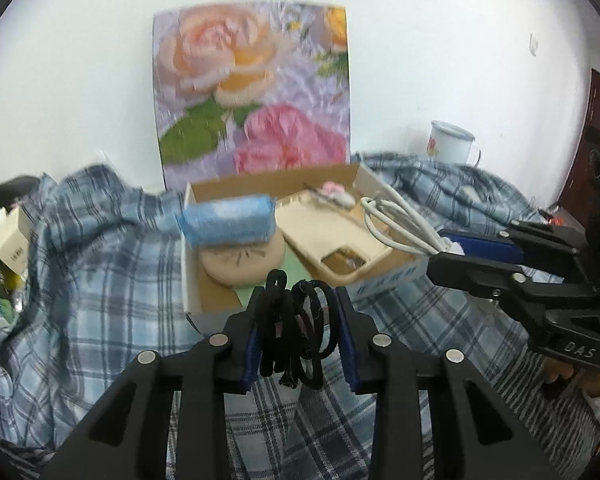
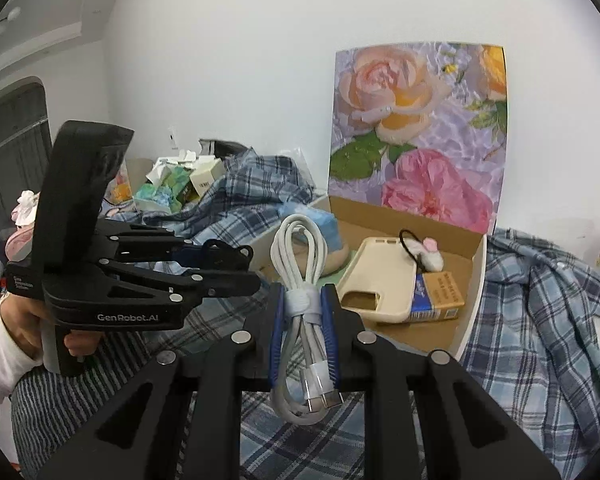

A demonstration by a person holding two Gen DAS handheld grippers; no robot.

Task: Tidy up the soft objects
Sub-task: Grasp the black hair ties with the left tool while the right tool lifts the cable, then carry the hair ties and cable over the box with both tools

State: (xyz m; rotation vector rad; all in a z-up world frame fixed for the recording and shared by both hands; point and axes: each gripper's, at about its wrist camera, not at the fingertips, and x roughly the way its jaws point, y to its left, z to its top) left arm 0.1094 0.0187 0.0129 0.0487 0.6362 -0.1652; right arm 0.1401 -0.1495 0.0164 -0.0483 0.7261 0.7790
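Left claw (image 1: 298, 316) is clamped on a bundle of black hair ties (image 1: 296, 328) just short of the cardboard box (image 1: 475, 280). Already inside: blue pack (image 1: 228, 220), phone case (image 1: 331, 232). Right claw (image 2: 303, 320) pinches the coiled white cable (image 2: 300, 280); both, I judge, remain to be boxed.

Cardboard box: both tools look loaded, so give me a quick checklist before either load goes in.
1. Left tool shut on black hair ties: ok.
2. Right tool shut on white cable: ok.
3. Cable bundle strapped together: ok.
4. Cardboard box open on top: ok.
5. Bare floor at the box's near side, beside the phone case: ok.
6. Hair ties all pinched, none about to slip: cannot tell.
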